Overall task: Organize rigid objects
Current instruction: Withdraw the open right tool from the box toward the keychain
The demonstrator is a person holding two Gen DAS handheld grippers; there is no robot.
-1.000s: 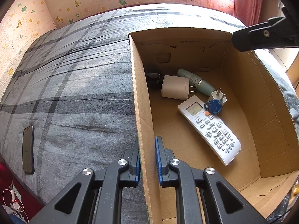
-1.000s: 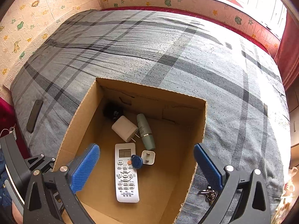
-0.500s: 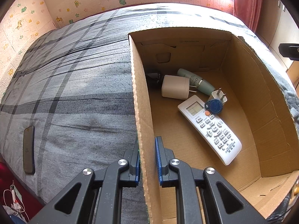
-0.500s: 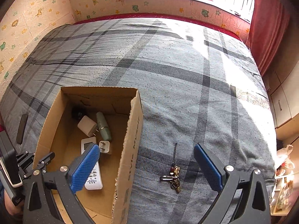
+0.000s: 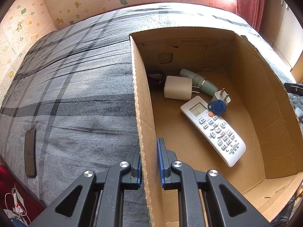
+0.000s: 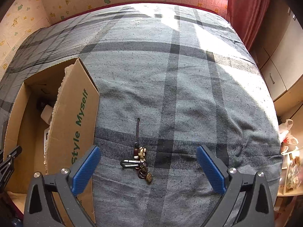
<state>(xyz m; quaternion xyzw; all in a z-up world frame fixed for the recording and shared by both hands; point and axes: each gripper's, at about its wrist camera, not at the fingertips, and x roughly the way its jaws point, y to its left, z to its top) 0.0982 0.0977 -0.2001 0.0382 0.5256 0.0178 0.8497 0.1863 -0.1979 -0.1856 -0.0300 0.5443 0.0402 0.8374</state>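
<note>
The left gripper clamps its blue-padded fingers on the near wall of the open brown cardboard box. Right of the box, the right gripper hangs wide open and empty over a brass keychain bunch on the grey plaid bed. Deeper inside the box lies a white remote control.

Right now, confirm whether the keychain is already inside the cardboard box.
No: the keychain lies on the grey blanket outside the cardboard box, between the open right claw's fingers.
</note>
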